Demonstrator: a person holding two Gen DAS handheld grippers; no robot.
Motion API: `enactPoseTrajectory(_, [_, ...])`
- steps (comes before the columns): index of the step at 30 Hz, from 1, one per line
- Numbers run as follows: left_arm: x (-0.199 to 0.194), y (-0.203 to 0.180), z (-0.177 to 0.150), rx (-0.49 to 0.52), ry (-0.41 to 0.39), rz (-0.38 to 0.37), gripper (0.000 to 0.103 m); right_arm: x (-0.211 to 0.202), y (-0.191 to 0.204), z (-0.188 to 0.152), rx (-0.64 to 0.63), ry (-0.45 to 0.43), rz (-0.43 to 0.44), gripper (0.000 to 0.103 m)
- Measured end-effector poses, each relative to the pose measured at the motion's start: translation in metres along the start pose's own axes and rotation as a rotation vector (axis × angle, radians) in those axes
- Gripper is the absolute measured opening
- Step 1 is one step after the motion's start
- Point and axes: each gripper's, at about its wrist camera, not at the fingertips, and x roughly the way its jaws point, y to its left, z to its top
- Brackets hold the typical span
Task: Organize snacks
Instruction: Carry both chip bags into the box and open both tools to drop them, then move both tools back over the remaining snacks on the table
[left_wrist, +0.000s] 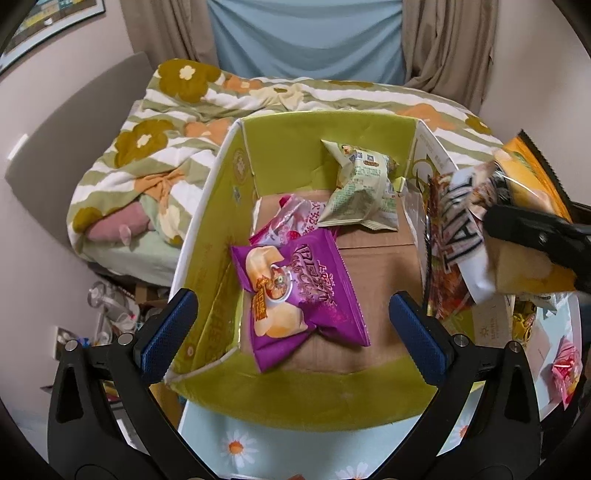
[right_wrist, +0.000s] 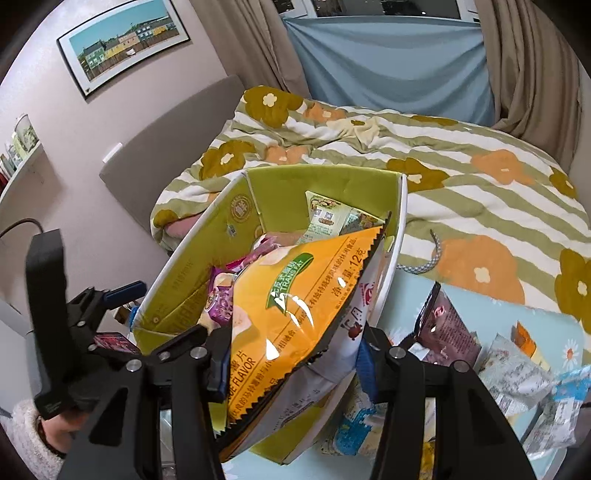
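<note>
A green cardboard box (left_wrist: 325, 144) stands open before me; it also shows in the right wrist view (right_wrist: 207, 229). Inside lie a purple chip bag (left_wrist: 299, 291), a pink packet (left_wrist: 291, 218) and a pale green packet (left_wrist: 362, 184). My left gripper (left_wrist: 291, 339) is open and empty over the box's near edge. My right gripper (right_wrist: 291, 365) is shut on an orange chip bag (right_wrist: 295, 306) together with a white packet (right_wrist: 306, 398), held over the box's right wall. The held bags show at the right of the left wrist view (left_wrist: 517, 221).
Several loose snack packets (right_wrist: 517, 373) lie on the light blue daisy-print table (right_wrist: 413, 295) to the right of the box. A bed with a floral striped duvet (right_wrist: 461, 177) lies behind. Clutter (left_wrist: 110, 314) sits on the floor at the left.
</note>
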Motion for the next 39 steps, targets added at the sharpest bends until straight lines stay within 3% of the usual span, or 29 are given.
enactPoseTrajectory(11, [0.004, -0.006, 0.000, -0.028, 0.034, 0.023, 0.103, 0.035, -0.005, 0.031, -0.025, 0.041, 0.052, 0.048])
enactPoseTrajectory(14, [0.013, -0.010, -0.002, -0.027, 0.055, 0.027, 0.103, 0.051, -0.006, 0.035, -0.033, 0.047, 0.026, 0.050])
enactPoseTrajectory(16, [0.017, -0.012, -0.004, -0.031, 0.069, 0.022, 0.103, 0.059, -0.008, 0.036, -0.034, 0.056, 0.029, 0.060])
enactPoseTrajectory(18, [0.019, -0.014, -0.005, -0.031, 0.075, 0.017, 0.103, 0.062, -0.010, 0.037, -0.029, 0.046, 0.023, 0.099])
enactPoseTrajectory(19, [0.020, -0.015, -0.005, -0.031, 0.077, 0.016, 0.103, 0.060, -0.011, 0.037, -0.030, 0.033, 0.021, 0.103])
enactPoseTrajectory(28, [0.008, -0.018, -0.004, -0.030, 0.057, 0.008, 0.103, 0.042, -0.015, 0.034, -0.032, 0.004, 0.012, 0.103])
enactPoseTrajectory(39, [-0.038, -0.025, 0.005, 0.018, -0.021, -0.015, 0.103, -0.019, -0.001, 0.030, -0.027, -0.059, -0.009, 0.103])
